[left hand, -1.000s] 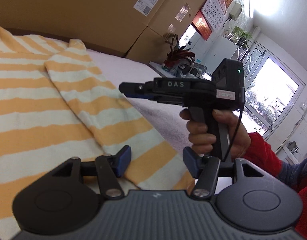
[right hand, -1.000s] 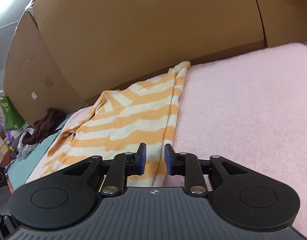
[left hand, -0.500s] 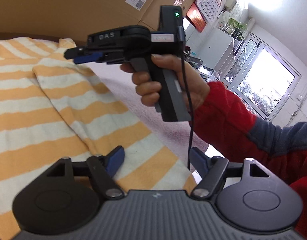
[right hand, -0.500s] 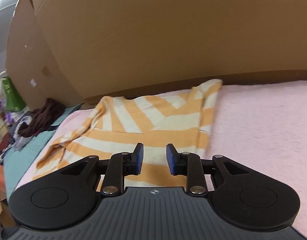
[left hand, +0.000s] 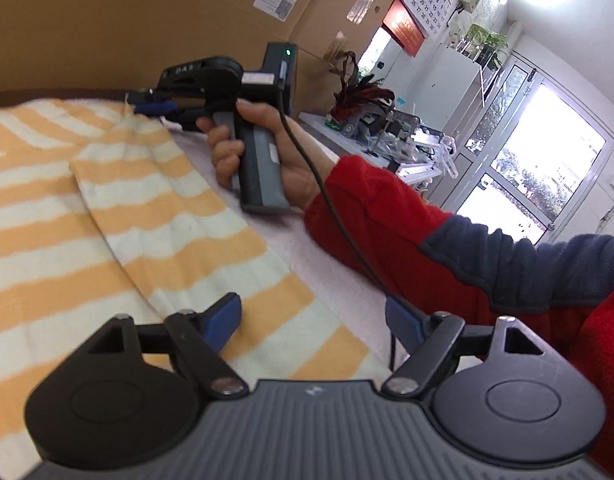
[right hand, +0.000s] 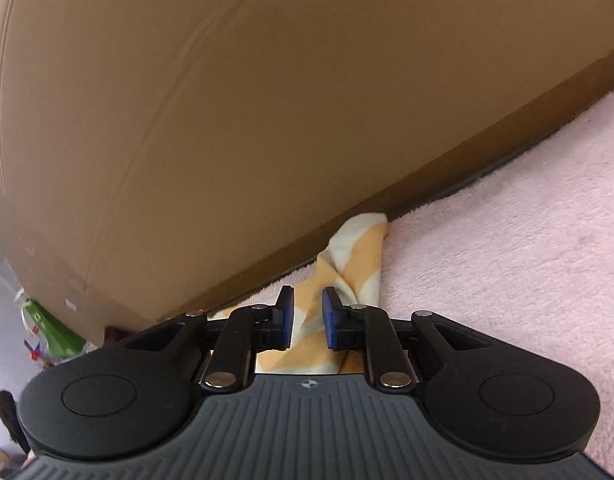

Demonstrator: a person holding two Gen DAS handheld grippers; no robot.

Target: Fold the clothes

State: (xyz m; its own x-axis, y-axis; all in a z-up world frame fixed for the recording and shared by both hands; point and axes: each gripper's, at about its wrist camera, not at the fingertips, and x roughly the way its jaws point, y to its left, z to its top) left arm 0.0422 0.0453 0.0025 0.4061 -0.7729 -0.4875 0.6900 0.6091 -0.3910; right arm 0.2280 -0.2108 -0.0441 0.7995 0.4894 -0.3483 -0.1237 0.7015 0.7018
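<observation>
Striped shirt (left hand: pixel 107 216) looks like soft matt knit, pink blanket (right hand: pixel 507 264) is fuzzy fleece, cardboard boxes (right hand: pixel 227 100) smooth, dull brown.

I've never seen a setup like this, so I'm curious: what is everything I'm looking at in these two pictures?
shirt: one, orange and white stripes, spread on the blanket, a sleeve folded over it
blanket: one, pink, under the shirt
boxes: several, brown cardboard, behind the blanket
calendar: one, red and white, on the wall
plant: one, dark red, on a far table
bag: one, green, left of the boxes
glass door: one, bright, far right
left gripper: black, blue pads, jaws opening over the hem
right gripper: black, jaws closing over the sleeve end
hand: one, red sleeve, holding the right gripper
</observation>
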